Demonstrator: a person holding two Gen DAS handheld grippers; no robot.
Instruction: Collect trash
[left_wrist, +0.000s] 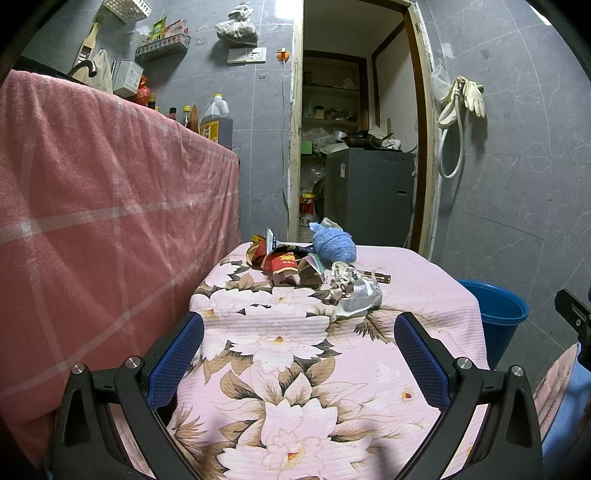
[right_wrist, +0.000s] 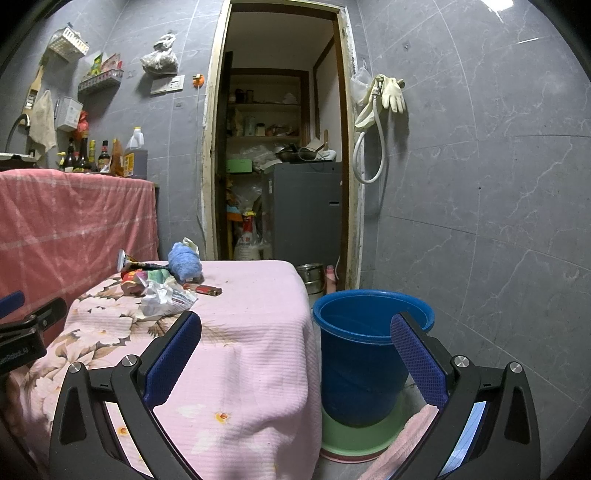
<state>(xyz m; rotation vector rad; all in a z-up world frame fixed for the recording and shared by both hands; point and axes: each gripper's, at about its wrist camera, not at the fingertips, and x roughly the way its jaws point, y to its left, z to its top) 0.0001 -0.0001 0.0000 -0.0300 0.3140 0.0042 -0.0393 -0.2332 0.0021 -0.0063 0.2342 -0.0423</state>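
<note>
You are facing a small heap of trash at the far end of the table: a crumpled white and silver wrapper (left_wrist: 352, 291) lies nearest you, with torn red and yellow packaging (left_wrist: 282, 262) just behind it to the left. A rolled blue cloth (left_wrist: 332, 247) sits at the back of the heap. A red lighter (right_wrist: 202, 290) lies flat just beside the wrapper. An upright blue bucket (right_wrist: 364, 350) stands on the floor by the table's right side.

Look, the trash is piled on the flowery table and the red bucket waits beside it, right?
Almost. The bucket is blue, not red; the right wrist view shows it plainly. The rest holds: the trash pile lies on the flowery table, and the bucket stands beside it.
</note>
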